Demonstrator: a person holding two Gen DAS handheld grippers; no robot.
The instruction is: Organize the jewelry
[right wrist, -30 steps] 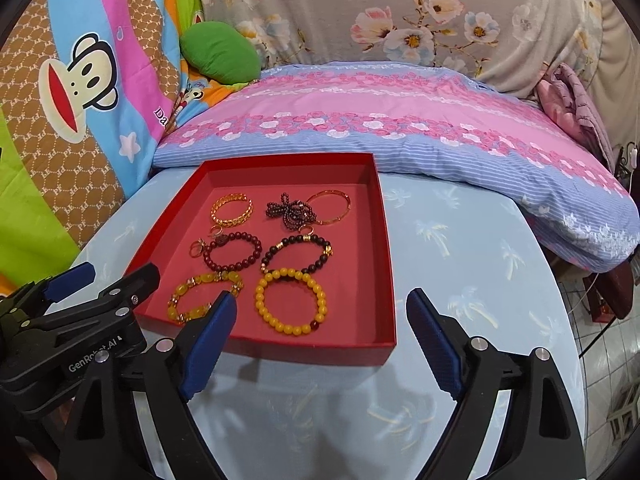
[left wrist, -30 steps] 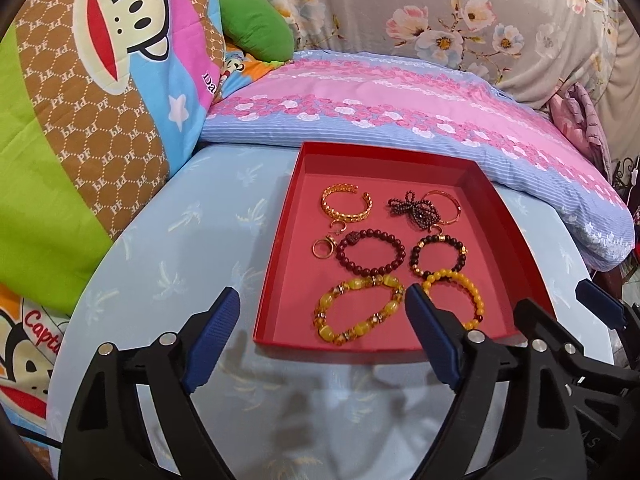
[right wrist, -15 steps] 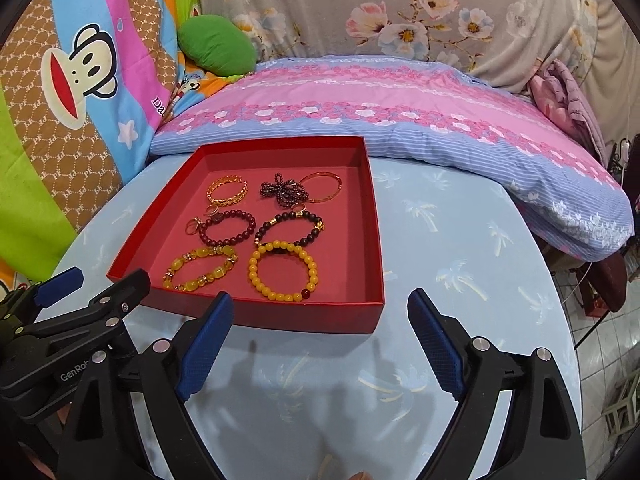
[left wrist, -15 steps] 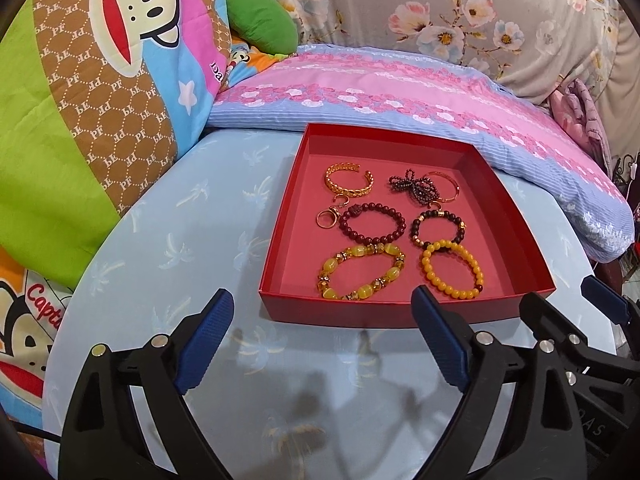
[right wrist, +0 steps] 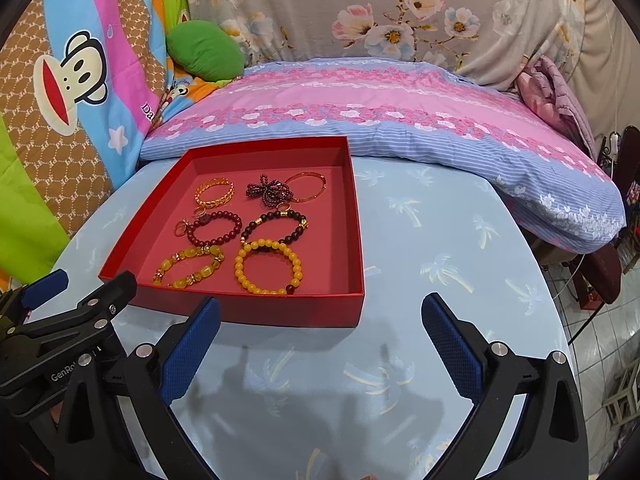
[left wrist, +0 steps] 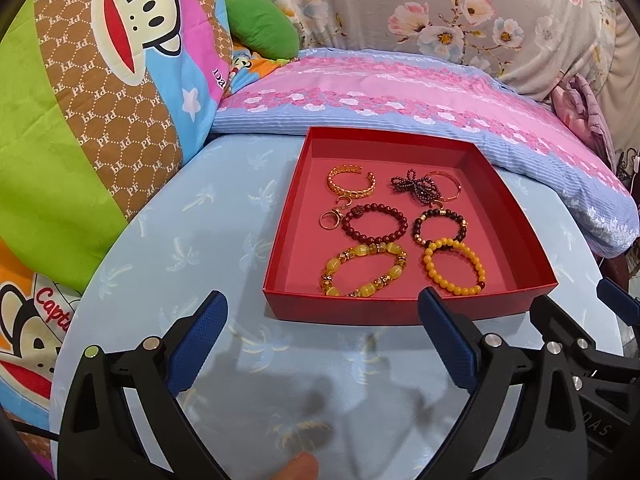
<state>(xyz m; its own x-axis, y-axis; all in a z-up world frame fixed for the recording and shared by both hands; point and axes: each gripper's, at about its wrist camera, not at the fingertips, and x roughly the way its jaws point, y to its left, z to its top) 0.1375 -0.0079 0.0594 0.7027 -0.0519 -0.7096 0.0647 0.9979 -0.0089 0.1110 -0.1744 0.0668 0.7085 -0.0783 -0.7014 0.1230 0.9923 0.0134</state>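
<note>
A red tray (left wrist: pixel 288 236) (right wrist: pixel 358 240) sits on the light blue round table. In it lie several bracelets: a gold cuff (left wrist: pixel 351 184), a dark beaded bow piece (left wrist: pixel 414 187), a thin gold bangle (left wrist: pixel 448 184), a dark red bead bracelet (left wrist: pixel 374 224), a black bead bracelet (left wrist: pixel 440 226), a yellow stone bracelet (left wrist: pixel 362 275) (right wrist: pixel 188 266), an orange bead bracelet (left wrist: pixel 454 267) (right wrist: pixel 268 266) and a small gold ring (left wrist: pixel 329 220). My left gripper (left wrist: pixel 322 340) is open and empty, in front of the tray. My right gripper (right wrist: pixel 320 346) is open and empty, in front of the tray's right corner.
A pink and blue pillow (left wrist: pixel 400 108) lies behind the tray. A monkey-print quilt (left wrist: pixel 100 100) rises on the left. The table (right wrist: pixel 460 248) drops off at the right towards a tiled floor (right wrist: pixel 608 360). The left gripper's body (right wrist: pixel 60 336) shows in the right wrist view.
Both grippers have drawn back from the tray towards the table's front edge. The tray now lies farther off. Jaws stayed open. The jewelry has not moved.
</note>
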